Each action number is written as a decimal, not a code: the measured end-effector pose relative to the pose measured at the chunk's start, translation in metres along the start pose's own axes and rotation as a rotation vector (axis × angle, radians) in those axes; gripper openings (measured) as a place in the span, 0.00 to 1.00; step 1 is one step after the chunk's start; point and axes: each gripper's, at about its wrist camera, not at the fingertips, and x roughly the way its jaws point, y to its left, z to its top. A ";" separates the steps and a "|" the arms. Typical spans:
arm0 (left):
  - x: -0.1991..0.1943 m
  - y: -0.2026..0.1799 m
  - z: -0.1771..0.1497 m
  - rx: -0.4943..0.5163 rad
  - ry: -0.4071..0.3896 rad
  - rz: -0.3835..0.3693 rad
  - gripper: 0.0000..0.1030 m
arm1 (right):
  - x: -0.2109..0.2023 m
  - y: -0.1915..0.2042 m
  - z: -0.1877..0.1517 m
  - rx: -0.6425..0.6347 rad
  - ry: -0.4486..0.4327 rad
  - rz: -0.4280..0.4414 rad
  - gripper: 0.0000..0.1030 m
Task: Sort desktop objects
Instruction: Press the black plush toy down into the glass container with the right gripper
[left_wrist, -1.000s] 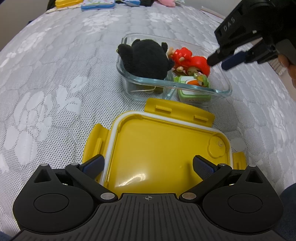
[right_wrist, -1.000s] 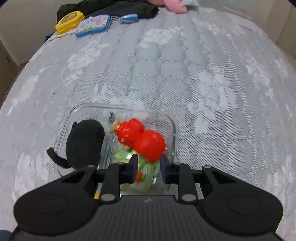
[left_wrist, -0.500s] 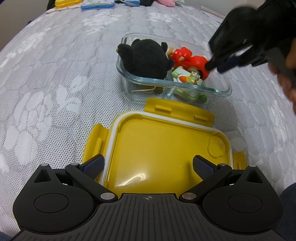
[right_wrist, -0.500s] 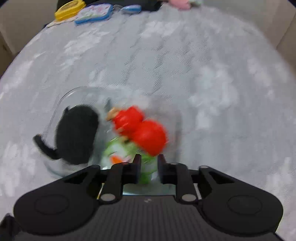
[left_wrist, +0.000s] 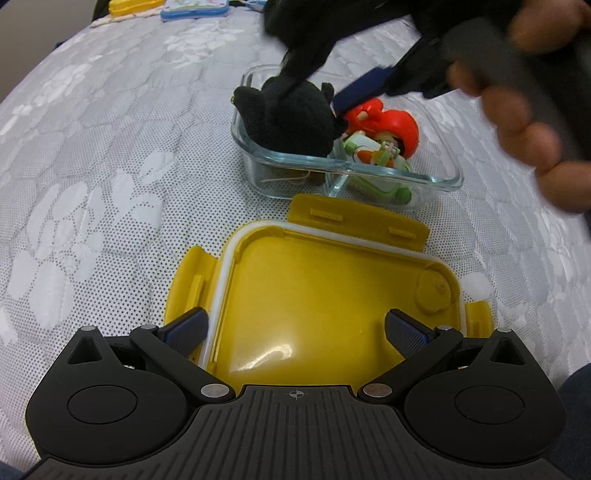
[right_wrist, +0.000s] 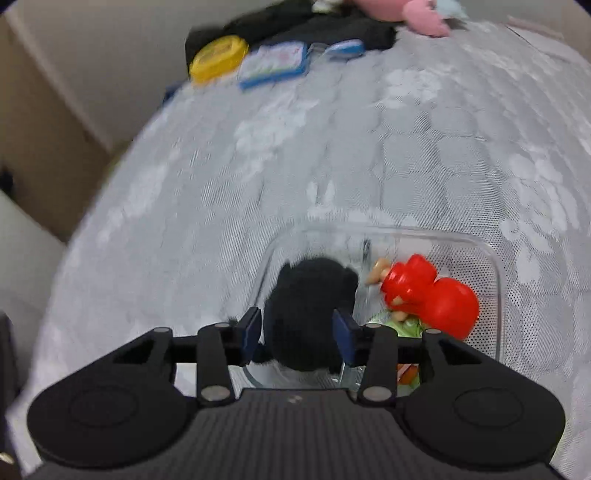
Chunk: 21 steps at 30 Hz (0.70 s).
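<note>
A clear glass container (left_wrist: 436, 181) (right_wrist: 495, 266) holds a black plush toy (left_wrist: 291, 118) (right_wrist: 310, 295) in its left compartment and a red figure (left_wrist: 399, 125) (right_wrist: 432, 295) on a green toy (left_wrist: 373, 155) in its right one. A yellow lid (left_wrist: 325, 295) lies upside down in front of it. My left gripper (left_wrist: 295, 328) is open, its fingers on either side of the lid's near edge. My right gripper (right_wrist: 297, 330) is open over the container, its fingers on either side of the black plush; it also shows blurred in the left wrist view (left_wrist: 325, 85).
The surface is a grey quilted mattress (left_wrist: 110, 166). At its far edge lie a yellow box (right_wrist: 218, 59), a blue-rimmed case (right_wrist: 273, 62), dark cloth (right_wrist: 314, 26) and a pink plush (right_wrist: 417, 11).
My right gripper has swung left from the red figure to the black plush and has opened wider. The green toy has tilted in its compartment. My left gripper has not moved.
</note>
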 end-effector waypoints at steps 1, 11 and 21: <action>0.000 0.000 0.000 0.000 0.000 0.000 1.00 | 0.005 0.004 -0.001 -0.020 0.005 -0.018 0.44; 0.000 -0.001 0.000 -0.005 0.000 -0.001 1.00 | -0.001 0.007 0.001 -0.064 -0.046 -0.039 0.14; 0.000 0.000 0.000 -0.003 0.000 -0.002 1.00 | -0.008 0.025 0.003 -0.027 -0.086 0.150 0.11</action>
